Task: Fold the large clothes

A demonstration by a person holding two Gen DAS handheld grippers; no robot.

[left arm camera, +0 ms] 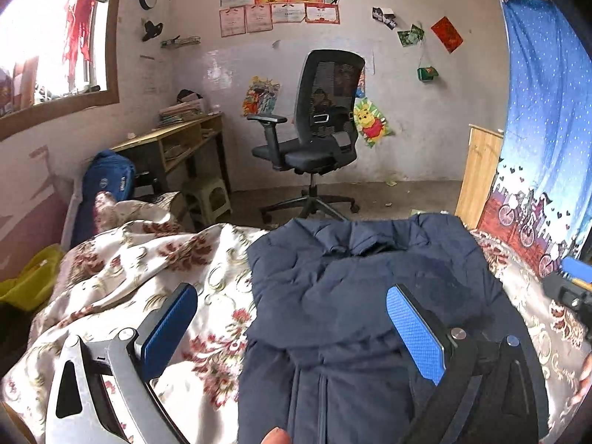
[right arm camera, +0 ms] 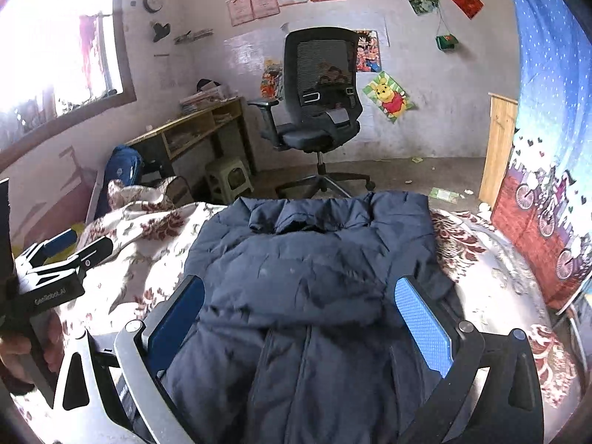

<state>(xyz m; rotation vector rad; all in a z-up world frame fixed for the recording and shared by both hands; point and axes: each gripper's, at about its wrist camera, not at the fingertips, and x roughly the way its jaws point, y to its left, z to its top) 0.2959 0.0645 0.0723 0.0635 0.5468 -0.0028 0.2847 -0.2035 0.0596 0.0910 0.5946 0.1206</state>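
Jacket (left arm camera: 362,307): a dark navy padded one, lying on the floral bedspread (left arm camera: 140,259) with its collar towards the far edge of the bed and the office chair (left arm camera: 314,118) beyond.
Place: it fills the middle of the bed; bare bedspread shows on both sides of it.
Look: puffy and quilted, front zip running up the near half, a thick bulge of cloth across the middle, collar rumpled at the top. The sleeves seem to be tucked in over the body, though I cannot tell how neatly.
Left gripper (left arm camera: 292,318): jaws spread wide, nothing between the pads, held above the jacket's left edge.
Right gripper (right arm camera: 299,314): jaws likewise wide apart and holding nothing, held over the jacket's middle.
Step in hand: judged from the shape, a narrowing fold is done and the lengthwise fold is next.
How to do it well: take the near hem at its two corners, one gripper each, bite through all the layers, lift evenly, and carry the hem towards the collar so the edges meet.
Risk: the padding is springy and may slide or puff open; press the fold flat before letting go.
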